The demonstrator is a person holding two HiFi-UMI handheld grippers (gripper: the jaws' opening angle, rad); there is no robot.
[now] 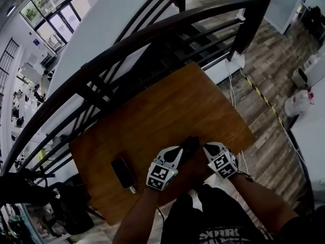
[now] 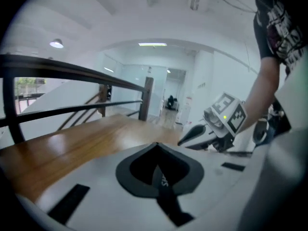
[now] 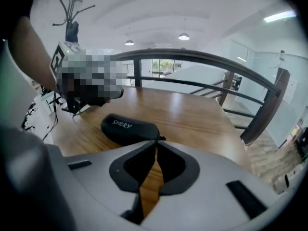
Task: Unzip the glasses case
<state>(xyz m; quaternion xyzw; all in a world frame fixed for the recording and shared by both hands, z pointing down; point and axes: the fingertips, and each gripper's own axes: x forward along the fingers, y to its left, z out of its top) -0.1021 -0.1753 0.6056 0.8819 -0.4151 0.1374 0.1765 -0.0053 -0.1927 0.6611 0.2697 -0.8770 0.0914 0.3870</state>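
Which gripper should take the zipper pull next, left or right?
Right, probably. The right gripper has its closed tips right beside the small tab at the near end of the glasses case. The left gripper sits toward the far end, better for steadying.

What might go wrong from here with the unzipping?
1. The right gripper's jaws meet right at the small zip tab, with only table showing between them. Any hold on the tab looks slight and may slip.
2. The left gripper seems to grip the case at one end only, so the case may twist or slide when the zip is pulled.
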